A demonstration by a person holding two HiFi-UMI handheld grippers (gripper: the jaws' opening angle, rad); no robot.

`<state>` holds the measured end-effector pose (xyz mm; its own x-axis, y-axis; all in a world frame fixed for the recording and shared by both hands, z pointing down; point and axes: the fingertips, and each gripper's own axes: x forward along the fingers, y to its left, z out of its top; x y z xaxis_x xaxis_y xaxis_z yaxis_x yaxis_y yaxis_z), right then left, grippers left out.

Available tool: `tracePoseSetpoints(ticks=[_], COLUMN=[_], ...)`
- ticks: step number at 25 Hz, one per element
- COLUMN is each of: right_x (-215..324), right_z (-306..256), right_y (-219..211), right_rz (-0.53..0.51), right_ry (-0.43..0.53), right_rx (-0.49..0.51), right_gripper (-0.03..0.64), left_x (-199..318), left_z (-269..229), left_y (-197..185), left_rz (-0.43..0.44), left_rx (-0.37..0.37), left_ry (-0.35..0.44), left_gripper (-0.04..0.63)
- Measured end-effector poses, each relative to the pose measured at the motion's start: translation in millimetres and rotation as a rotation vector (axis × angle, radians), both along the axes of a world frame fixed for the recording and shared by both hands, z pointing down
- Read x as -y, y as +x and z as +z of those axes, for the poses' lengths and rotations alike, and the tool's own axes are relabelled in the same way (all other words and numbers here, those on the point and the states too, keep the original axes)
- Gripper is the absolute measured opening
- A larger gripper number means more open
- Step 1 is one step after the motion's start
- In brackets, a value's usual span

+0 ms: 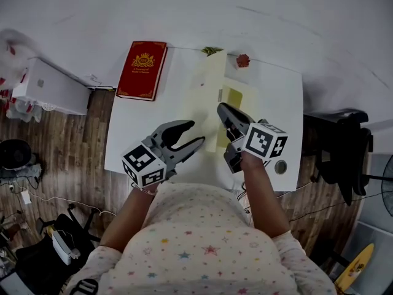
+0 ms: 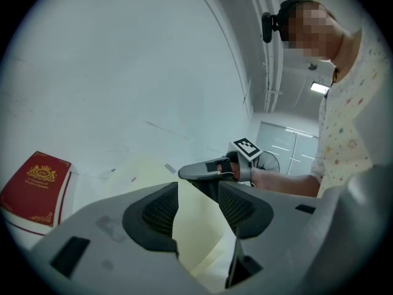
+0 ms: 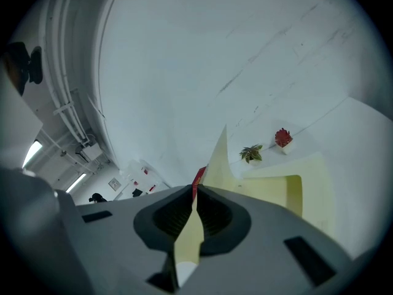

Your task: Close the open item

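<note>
A pale yellow folder (image 1: pixel 239 96) lies open on the white table (image 1: pixel 147 121). Its cover flap (image 1: pixel 206 97) is lifted and stands nearly upright. My right gripper (image 1: pixel 222 109) is shut on that flap's near edge; in the right gripper view the thin sheet (image 3: pixel 218 161) runs up from between the closed right gripper (image 3: pixel 195 211). My left gripper (image 1: pixel 191 134) is open just left of the flap, jaws wide apart. In the left gripper view the yellow sheet (image 2: pixel 196 241) shows through the gap of the left gripper (image 2: pixel 198 204), with the right gripper (image 2: pixel 209 169) beyond it.
A red book (image 1: pixel 142 69) lies at the table's far left corner. A small green plant (image 1: pixel 212 50) and a red flower ornament (image 1: pixel 244 60) stand at the far edge. A small round object (image 1: pixel 280 166) sits near the right front corner. A dark chair (image 1: pixel 344 140) stands right of the table.
</note>
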<state>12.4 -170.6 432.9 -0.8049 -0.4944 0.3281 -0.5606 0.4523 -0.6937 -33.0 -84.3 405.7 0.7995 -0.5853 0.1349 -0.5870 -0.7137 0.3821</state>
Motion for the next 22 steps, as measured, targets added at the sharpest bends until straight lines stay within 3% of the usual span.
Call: tracePoseSetpoints(ticks=[6, 10, 16, 20, 22], right_x=[-4, -6, -6, -9, -11], right_z=[13, 23, 35, 43, 46], right_y=[19, 32, 49, 56, 58], right_rz=[0.035, 0.061, 0.095, 0.107, 0.11], right_ry=[-0.035, -0.075, -0.096, -0.118, -0.124], right_rx=[-0.008, -0.002, -0.014, -0.021, -0.026], right_gripper=[0.023, 0.023, 0.023, 0.023, 0.025], left_x=[28, 38, 50, 65, 70], left_z=[32, 66, 109, 131, 142], left_y=[-31, -37, -50, -72, -78], left_rz=[-0.102, -0.106, -0.155, -0.254, -0.271], left_rx=[0.056, 0.045, 0.126, 0.047, 0.058], left_ry=[-0.053, -0.147, -0.209, -0.279, -0.302], left_gripper=[0.187, 0.187, 0.187, 0.181, 0.184])
